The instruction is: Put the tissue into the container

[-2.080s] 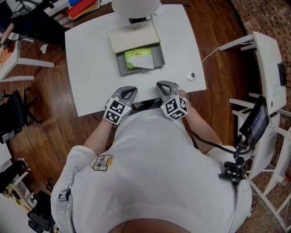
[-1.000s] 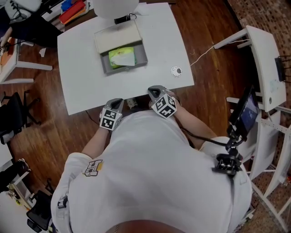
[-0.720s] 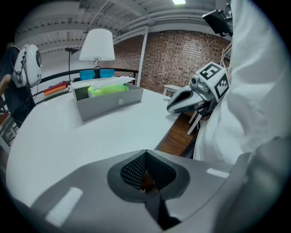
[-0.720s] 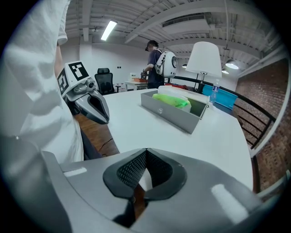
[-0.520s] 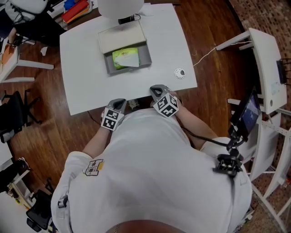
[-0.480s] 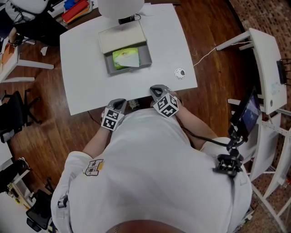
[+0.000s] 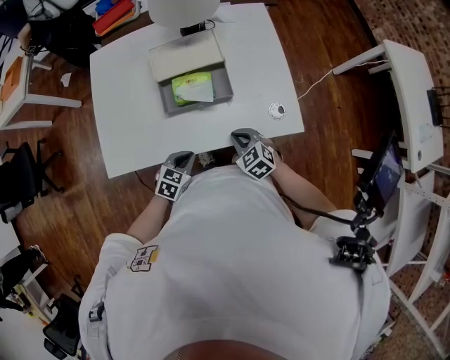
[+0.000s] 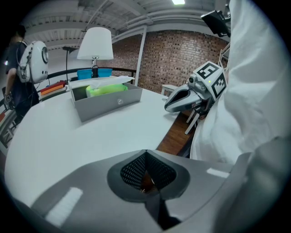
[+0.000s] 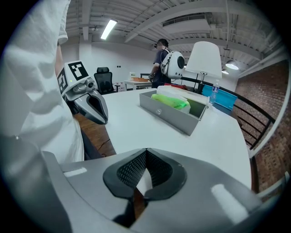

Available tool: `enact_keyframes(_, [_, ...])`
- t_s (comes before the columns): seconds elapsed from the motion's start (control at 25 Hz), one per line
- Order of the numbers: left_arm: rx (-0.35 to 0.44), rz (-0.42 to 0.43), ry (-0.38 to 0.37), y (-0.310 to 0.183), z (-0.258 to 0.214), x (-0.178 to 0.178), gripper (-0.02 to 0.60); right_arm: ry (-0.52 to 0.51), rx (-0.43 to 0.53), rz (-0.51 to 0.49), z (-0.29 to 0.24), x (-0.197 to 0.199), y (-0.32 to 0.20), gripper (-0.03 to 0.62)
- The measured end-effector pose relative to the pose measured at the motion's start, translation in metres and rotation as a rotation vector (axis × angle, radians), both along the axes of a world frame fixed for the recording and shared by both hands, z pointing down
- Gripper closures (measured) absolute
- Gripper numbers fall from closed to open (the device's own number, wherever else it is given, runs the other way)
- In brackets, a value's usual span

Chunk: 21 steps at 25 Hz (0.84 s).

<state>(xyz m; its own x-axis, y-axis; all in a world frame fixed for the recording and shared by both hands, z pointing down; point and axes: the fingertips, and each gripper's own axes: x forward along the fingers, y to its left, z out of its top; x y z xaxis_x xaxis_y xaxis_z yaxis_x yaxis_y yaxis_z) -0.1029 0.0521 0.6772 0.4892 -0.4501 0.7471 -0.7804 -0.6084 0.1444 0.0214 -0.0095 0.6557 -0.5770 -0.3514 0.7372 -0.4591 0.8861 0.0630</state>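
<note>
A grey open container (image 7: 224, 83) stands at the far side of the white table (image 7: 133, 119), its cream lid (image 7: 184, 58) lying just behind it. The green tissue pack (image 7: 191, 87) lies inside the container, also seen in the left gripper view (image 8: 105, 89) and in the right gripper view (image 9: 172, 101). Both grippers rest at the table's near edge, close to the person's body. My left gripper (image 7: 183, 161) is shut with nothing in it (image 8: 144, 154). My right gripper (image 7: 242, 137) is shut and empty too (image 9: 145, 154).
A white lamp (image 7: 183, 10) stands behind the container. A small round object (image 7: 277, 110) lies near the table's right edge, with a cable (image 7: 320, 79) running off toward a white side table (image 7: 411, 98). A person with a white backpack (image 9: 173, 63) stands beyond the table.
Both grippers have drawn back from over the table to its near edge, against the body. In the last half second nothing has visibly moved apart from a slight camera shift.
</note>
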Motion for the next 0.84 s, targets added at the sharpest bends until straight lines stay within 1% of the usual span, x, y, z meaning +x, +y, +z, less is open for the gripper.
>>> enact_keyframes(0.32, [-0.002,0.006,-0.002,0.000,0.003,0.000,0.581,0.000,0.001,-0.004,0.000,0.000,0.001,0.594])
enact_keyframes(0.48, [-0.010,0.003,0.002,0.003,0.014,-0.003,0.581,0.001,0.004,-0.004,0.000,0.001,-0.001,0.594])
enact_keyframes(0.84, [-0.005,0.006,-0.001,0.000,0.008,-0.003,0.581,0.003,0.001,-0.001,-0.001,0.001,-0.001,0.594])
